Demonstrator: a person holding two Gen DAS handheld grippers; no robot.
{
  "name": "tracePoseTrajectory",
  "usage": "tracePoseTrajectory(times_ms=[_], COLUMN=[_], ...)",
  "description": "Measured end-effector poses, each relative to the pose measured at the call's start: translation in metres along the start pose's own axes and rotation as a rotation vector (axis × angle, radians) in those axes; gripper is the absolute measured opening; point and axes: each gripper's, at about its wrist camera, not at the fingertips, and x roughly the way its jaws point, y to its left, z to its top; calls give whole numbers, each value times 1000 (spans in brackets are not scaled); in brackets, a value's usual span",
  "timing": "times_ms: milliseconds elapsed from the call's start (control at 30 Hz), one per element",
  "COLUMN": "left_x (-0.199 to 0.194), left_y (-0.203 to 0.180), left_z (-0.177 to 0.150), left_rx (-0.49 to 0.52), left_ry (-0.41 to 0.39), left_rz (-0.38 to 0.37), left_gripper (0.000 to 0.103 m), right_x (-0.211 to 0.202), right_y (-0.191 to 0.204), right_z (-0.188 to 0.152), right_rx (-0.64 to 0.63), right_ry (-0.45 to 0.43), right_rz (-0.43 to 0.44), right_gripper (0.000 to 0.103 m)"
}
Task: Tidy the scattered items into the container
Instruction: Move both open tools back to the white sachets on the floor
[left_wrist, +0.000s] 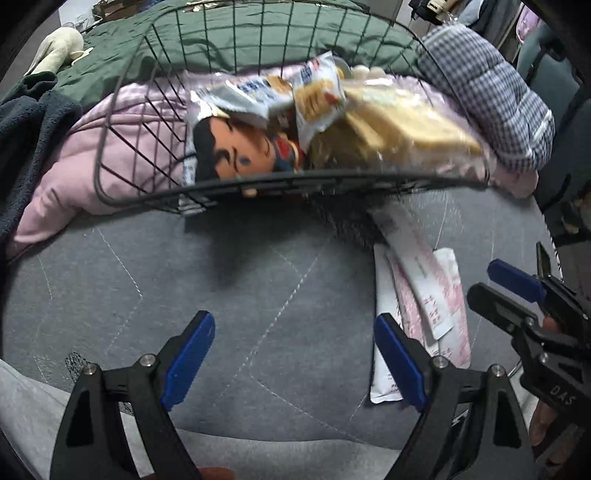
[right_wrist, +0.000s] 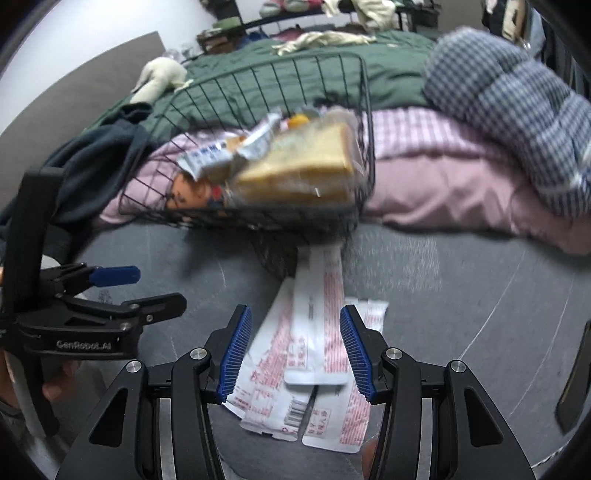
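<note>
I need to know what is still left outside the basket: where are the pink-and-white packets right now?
The pink-and-white packets lie on the grey bedcover just in front of the wire basket, under the right gripper.

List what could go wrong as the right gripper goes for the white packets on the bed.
1. The packets overlap in a flat pile between the open right gripper; it may pinch only the top one or catch the grey sheet.
2. The basket sits tilted on the pink quilt, already full with bread; a nudge could spill it.
3. The left gripper is close alongside; they could collide.
</note>
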Motion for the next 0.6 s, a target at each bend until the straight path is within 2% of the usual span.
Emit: tracePoseTrajectory(times_ms=[200, 600], left_x=[20, 39], left_y=[3, 7], left_z=[-4, -6], left_rx=[3, 8], left_ry=[36, 71], left_rz=[6, -11], left_gripper=[88, 88], right_x=[30, 68], right_y=[-6, -10], right_z=[-10, -6], right_rx=[5, -19], right_ry=[44, 98], right_rz=[-18, -53], right_gripper=[50, 50])
